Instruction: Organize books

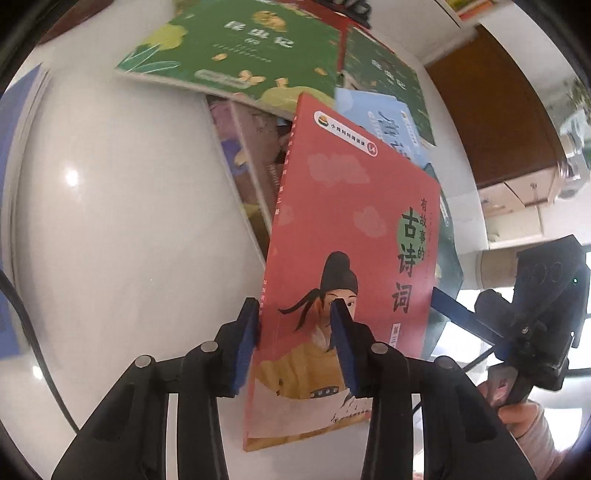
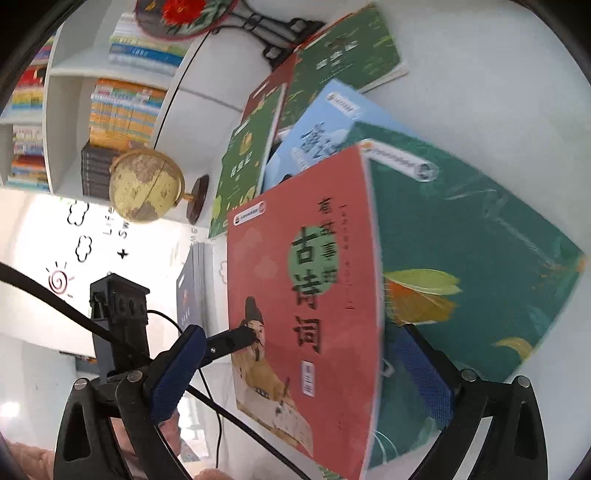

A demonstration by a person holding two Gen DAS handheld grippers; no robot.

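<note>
A red poetry book (image 1: 351, 229) with a painted figure on its cover is tilted up off the white table (image 1: 129, 221). My left gripper (image 1: 295, 343) is shut on its spine edge, one pad on each face. In the right wrist view the same red book (image 2: 303, 295) stands between the wide-open jaws of my right gripper (image 2: 299, 373), whose pads do not touch it. Beneath it lies a large teal book (image 2: 461, 258). Behind are a light blue book (image 1: 388, 118), a green book (image 1: 229, 48), a dark green book (image 1: 384, 74) and a pinkish book (image 1: 255, 158), all overlapping in a loose pile.
A blue book (image 1: 14, 147) lies at the table's left edge beside a black cable (image 1: 22, 314). A globe (image 2: 147, 184), a round embroidered ornament (image 2: 177, 14) on a black stand and a white bookshelf (image 2: 110, 110) full of books stand behind the pile. A hand (image 1: 524, 417) holds the right gripper.
</note>
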